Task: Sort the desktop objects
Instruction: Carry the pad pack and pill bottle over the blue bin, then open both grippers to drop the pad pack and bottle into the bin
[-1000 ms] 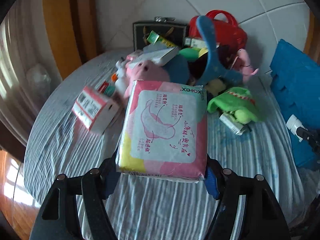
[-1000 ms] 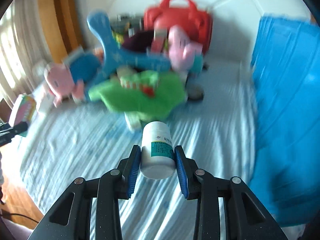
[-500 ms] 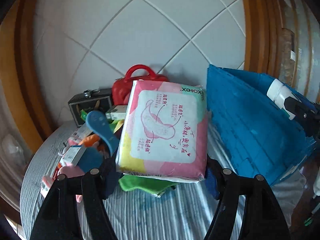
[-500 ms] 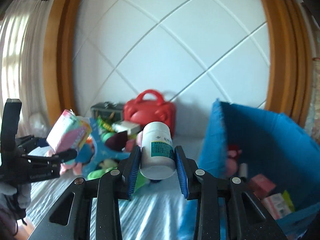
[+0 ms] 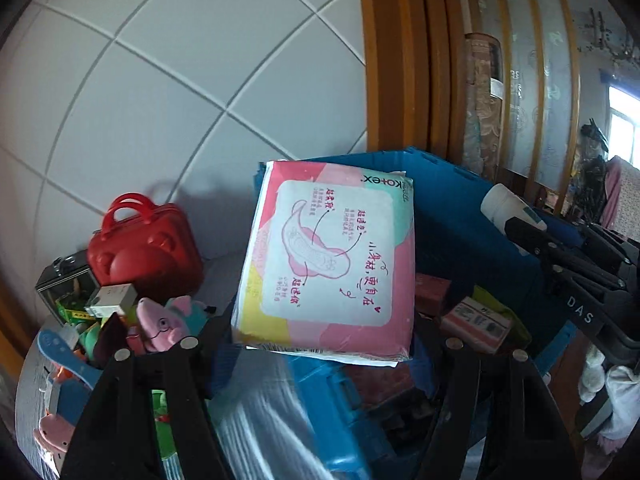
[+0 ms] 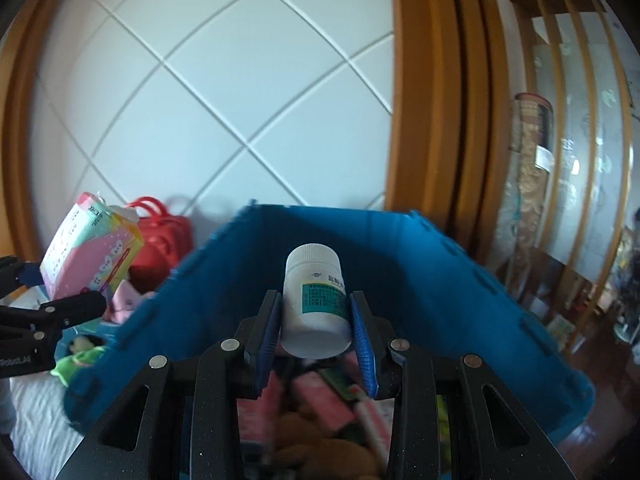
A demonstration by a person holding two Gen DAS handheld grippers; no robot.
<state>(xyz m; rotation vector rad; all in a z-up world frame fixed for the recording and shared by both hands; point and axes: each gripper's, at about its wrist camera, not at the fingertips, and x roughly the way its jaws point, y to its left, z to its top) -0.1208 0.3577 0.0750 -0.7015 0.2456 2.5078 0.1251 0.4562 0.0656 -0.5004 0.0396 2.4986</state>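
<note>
The right tongs are clamped on a white pill bottle, held above the open blue crate; below them the crate holds pink boxes and a brown plush toy. The left tongs are clamped on a pink pad pack at the crate's edge, with a red case and toys on the striped surface to their left.

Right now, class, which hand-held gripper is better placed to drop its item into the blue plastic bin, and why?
Right. The right hand-held gripper holds the white pill bottle directly above the blue plastic bin; the left hand-held gripper, holding the pink pad packet, hangs near its edge.
</note>
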